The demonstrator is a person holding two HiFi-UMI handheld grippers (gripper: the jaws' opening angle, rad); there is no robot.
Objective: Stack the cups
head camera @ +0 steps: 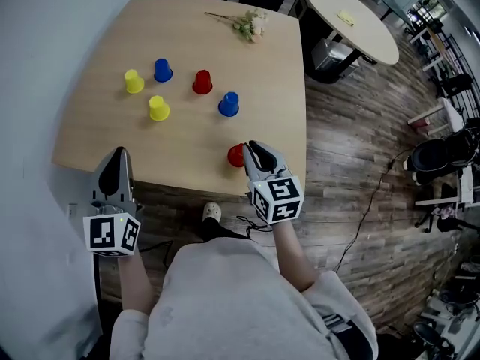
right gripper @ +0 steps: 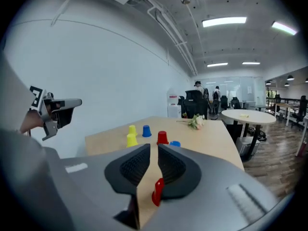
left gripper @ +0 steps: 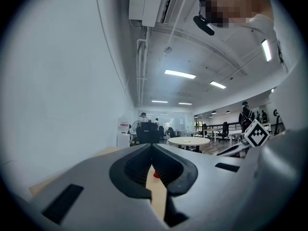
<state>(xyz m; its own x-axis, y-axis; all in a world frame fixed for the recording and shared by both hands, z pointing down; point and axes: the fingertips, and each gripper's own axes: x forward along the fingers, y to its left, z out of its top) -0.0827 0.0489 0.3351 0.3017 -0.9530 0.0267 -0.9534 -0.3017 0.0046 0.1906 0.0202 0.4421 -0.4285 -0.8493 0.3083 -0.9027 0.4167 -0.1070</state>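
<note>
Six upturned cups stand on the wooden table (head camera: 187, 137). At the back are a yellow cup (head camera: 133, 82), a blue cup (head camera: 162, 70) and a red cup (head camera: 202, 82). Closer in are a second yellow cup (head camera: 158, 108) and a second blue cup (head camera: 229, 104). Nearest, by the front edge, is another red cup (head camera: 235, 155) (right gripper: 157, 191). My right gripper (head camera: 251, 149) (right gripper: 154, 148) sits just right of that cup with its jaws a narrow gap apart, holding nothing. My left gripper (head camera: 118, 156) (left gripper: 152, 149) is shut and empty at the table's front left edge.
A sprig of flowers (head camera: 251, 25) (right gripper: 195, 122) lies at the table's far edge. A round white table (head camera: 352, 21) (right gripper: 245, 115) stands beyond on the wooden floor. The person's shoe (head camera: 212, 212) and a cable (head camera: 367, 216) are below the front edge.
</note>
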